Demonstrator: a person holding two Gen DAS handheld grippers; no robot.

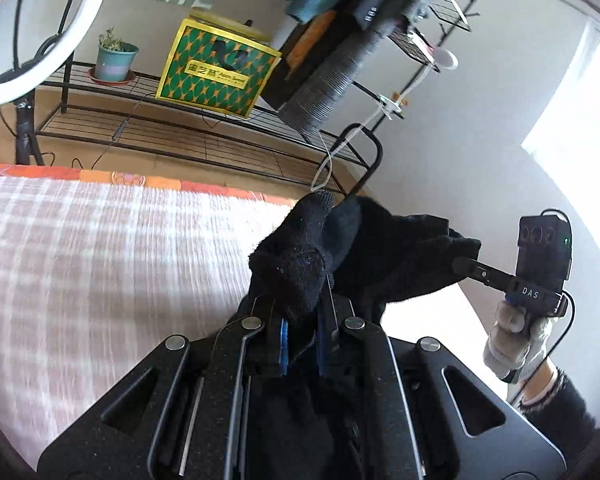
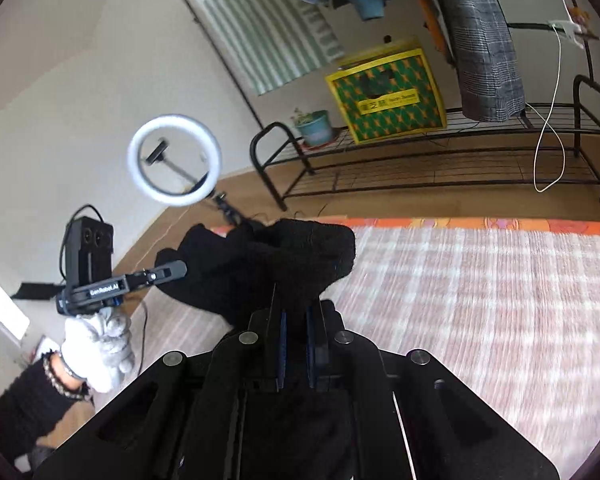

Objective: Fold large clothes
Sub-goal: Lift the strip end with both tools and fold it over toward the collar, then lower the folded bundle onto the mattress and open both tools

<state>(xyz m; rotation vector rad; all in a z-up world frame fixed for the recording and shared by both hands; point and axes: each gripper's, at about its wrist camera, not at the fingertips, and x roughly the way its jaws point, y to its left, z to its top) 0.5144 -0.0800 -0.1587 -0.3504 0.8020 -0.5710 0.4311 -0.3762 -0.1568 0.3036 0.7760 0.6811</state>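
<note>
1. Across the lower frame, a pink-and-white checked bed cover (image 1: pixel 100 264) fills the left wrist view from 7 to 10 o'clock, its orange border (image 1: pixel 140 180) marking the far edge; bare cover lies open beside the grippers.
2. Beyond that edge, at 12 o'clock, a black wire rack (image 2: pixel 440 160) stands on the wood floor, carrying a yellow-green box (image 2: pixel 388 96) and a potted plant (image 2: pixel 314 126).
3. Hanging clothes (image 2: pixel 484 40) crowd the rack from above.
4. A ring light (image 2: pixel 175 160) stands at 10 o'clock in the right wrist view.
5. The black knit garment (image 2: pixel 268 264) hangs lifted above the bed between both grippers.
6. The left gripper (image 1: pixel 300 300) and right gripper (image 2: pixel 294 316) each pinch it with narrow fingers.
</note>
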